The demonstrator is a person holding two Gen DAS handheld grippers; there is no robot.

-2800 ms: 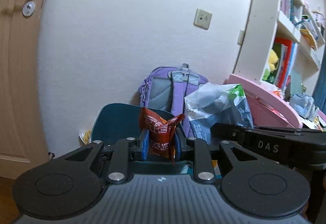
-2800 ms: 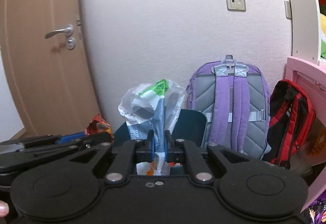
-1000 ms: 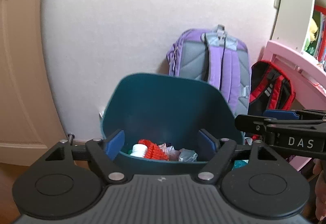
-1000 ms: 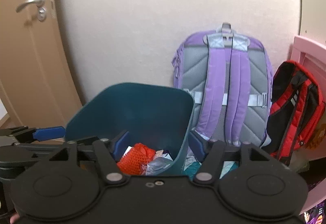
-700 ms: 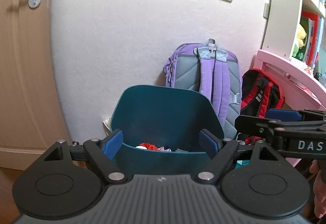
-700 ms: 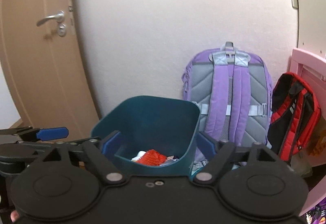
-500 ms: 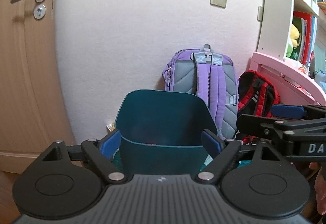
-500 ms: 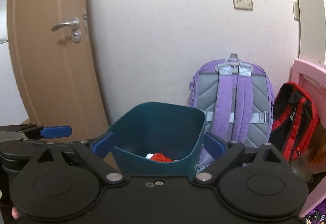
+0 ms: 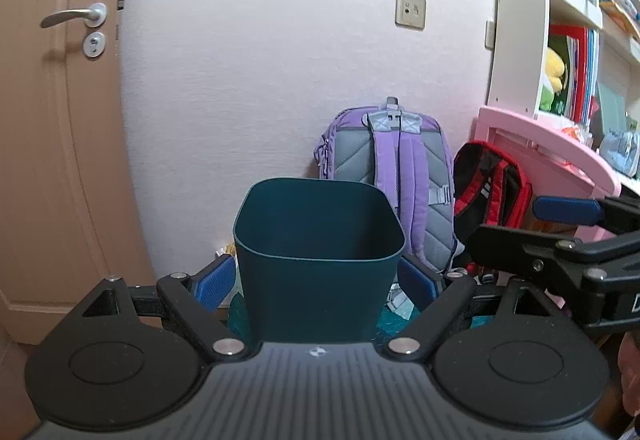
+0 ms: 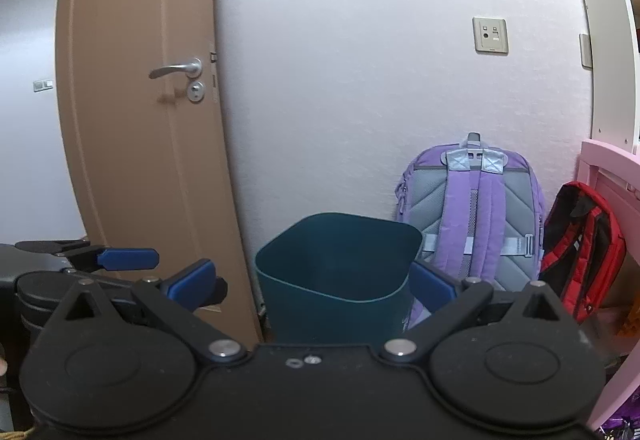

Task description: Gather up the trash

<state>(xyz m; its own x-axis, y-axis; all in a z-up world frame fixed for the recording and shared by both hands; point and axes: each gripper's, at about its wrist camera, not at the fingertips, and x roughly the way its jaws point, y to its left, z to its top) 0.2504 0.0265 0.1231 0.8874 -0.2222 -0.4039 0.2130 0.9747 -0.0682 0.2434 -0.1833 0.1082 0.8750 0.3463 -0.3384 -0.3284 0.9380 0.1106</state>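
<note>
A dark teal trash bin (image 9: 320,232) stands on the floor against the white wall; its contents are hidden below the rim from here. My left gripper (image 9: 316,282) is open, with its blue pads on either side of the bin's front, well short of it and holding nothing. My right gripper (image 10: 312,282) is empty too, its jaws still opening, and frames the same bin (image 10: 340,252) from further right. One blue pad (image 9: 564,210) of the right gripper shows at the right edge of the left wrist view. A small scrap of wrapper (image 9: 226,250) lies behind the bin's left side.
A purple backpack (image 9: 394,168) and a red and black backpack (image 9: 488,180) lean by the wall right of the bin. A pink desk (image 9: 552,144) with bookshelves above is further right. A wooden door (image 10: 140,120) is on the left.
The red wrapper and the plastic bag have left the jaws and trash lies in the bin. Both grippers have drawn back and risen, and their jaws have widened.
</note>
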